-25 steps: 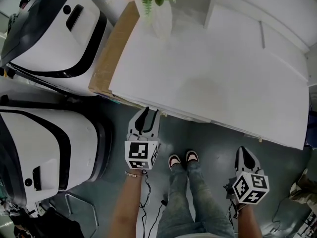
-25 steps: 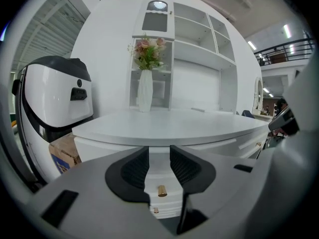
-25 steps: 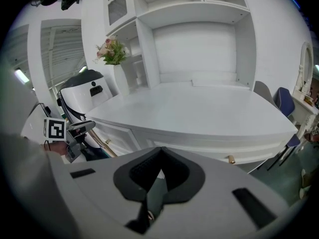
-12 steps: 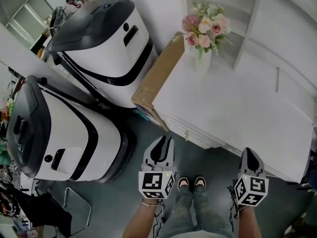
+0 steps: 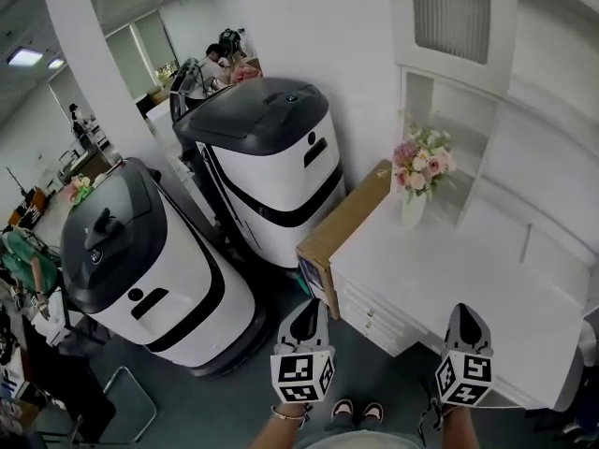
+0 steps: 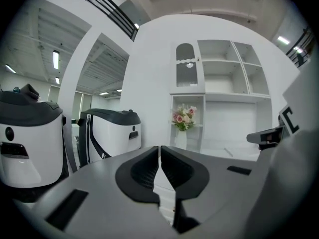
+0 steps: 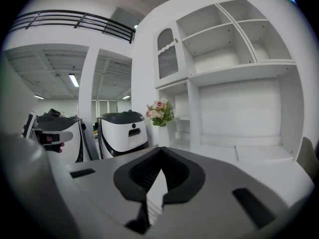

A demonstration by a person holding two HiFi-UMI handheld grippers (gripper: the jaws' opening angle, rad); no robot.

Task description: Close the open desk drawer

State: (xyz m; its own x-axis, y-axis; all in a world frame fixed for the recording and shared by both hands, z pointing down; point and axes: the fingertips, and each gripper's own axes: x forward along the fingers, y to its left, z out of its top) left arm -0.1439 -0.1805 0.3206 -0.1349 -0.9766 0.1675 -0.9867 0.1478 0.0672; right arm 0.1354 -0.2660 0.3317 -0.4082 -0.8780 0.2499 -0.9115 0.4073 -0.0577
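Note:
The white desk (image 5: 449,279) stands at the right, and its stacked drawer fronts (image 5: 367,309) with small handles look flush with each other. My left gripper (image 5: 310,305) hangs in the air in front of the drawer corner, touching nothing. Its jaws are closing: the tips (image 6: 159,149) stand almost together, with nothing between them. My right gripper (image 5: 465,309) is held up over the desk's front edge; its jaws (image 7: 160,152) are shut and empty. Both grippers point nearly level toward the desk and its shelves.
A vase of pink flowers (image 5: 419,171) stands on the desk's far left corner beside a brown cardboard panel (image 5: 342,227). Two large white-and-black machines (image 5: 267,157) (image 5: 140,269) stand to the left. White wall shelves (image 7: 234,39) rise behind the desk. A chair frame (image 5: 122,400) is at lower left.
The head view has swung up from the desktop to the room. Both grippers have risen away from the desk front. The left jaws have gone from open to almost together.

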